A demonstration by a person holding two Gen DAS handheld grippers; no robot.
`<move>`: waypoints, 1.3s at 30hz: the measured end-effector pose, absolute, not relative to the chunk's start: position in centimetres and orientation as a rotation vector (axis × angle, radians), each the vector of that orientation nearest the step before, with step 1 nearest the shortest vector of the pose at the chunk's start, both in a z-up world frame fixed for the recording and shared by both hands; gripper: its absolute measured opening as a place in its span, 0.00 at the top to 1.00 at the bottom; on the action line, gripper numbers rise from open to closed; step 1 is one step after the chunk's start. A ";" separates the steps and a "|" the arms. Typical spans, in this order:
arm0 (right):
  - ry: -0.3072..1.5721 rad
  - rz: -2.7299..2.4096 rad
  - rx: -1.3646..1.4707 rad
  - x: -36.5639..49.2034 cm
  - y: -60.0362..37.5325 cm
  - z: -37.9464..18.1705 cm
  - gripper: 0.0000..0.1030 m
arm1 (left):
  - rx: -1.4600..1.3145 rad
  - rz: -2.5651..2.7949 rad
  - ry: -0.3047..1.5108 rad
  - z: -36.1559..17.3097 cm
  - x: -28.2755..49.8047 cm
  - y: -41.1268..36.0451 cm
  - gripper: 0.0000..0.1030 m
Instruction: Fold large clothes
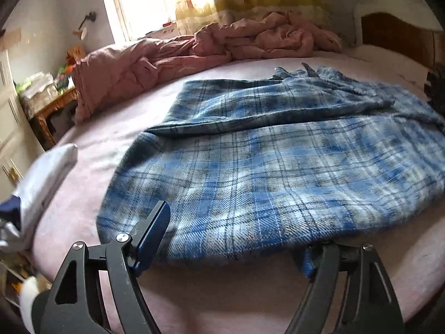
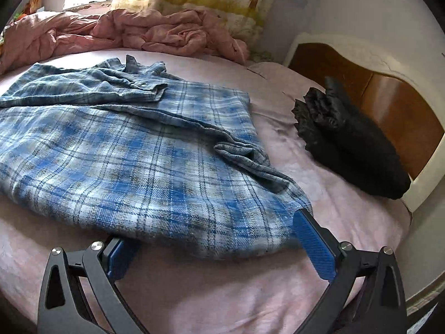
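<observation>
Left wrist view: the plaid shirt lies spread on the bed, partly folded, with its long axis running across the picture from lower left to upper right. Its near hem edge crosses directly in front of the left gripper. The left finger stands clear beside the lower-left corner of the cloth; the right finger is hidden under the hem. The jaws stand wide apart and the pads do not press the cloth, so the left gripper is released, with only the hem edge lying between its fingers. A pink duvet is bunched along the far side of the bed, well apart from the shirt.

Right wrist view: the same plaid shirt extends forward and to the left of the right gripper. The blue pad of the right finger sits just beside the lower-right corner of the hem; the left finger is partly tucked under the hem edge. The jaws are spread and grip nothing, so the right gripper is also released. A black garment lies near the headboard, apart from the shirt.

Judgement: each gripper faces one near corner of the hem, left at the left corner, right at the right. The next fold probably requires both to close on the hem and carry it away, across the short axis.
</observation>
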State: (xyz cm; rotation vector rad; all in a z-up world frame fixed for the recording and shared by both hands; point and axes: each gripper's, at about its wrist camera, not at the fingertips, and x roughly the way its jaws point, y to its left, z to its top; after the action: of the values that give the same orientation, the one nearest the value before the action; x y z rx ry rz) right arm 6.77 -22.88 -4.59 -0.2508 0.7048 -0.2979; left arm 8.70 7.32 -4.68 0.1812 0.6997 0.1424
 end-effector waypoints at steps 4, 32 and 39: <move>0.718 -0.303 -0.254 7.1 -22.9 -4.8 0.20 | 0.184 0.149 0.725 -5.3 9.6 7.5 0.66; 0.418 -0.282 -0.227 -1.9 -23.7 6.1 0.96 | 0.176 0.204 0.543 5.5 4.1 8.2 0.95; 0.402 -0.309 -0.169 6.7 -23.6 8.7 0.96 | 0.284 0.147 0.708 7.4 15.6 8.2 0.95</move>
State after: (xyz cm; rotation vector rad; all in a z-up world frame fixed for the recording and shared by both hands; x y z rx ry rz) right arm 6.70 -23.59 8.70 -0.1690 0.4023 -0.3092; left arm 15.59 8.23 7.45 0.2842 0.7075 0.1472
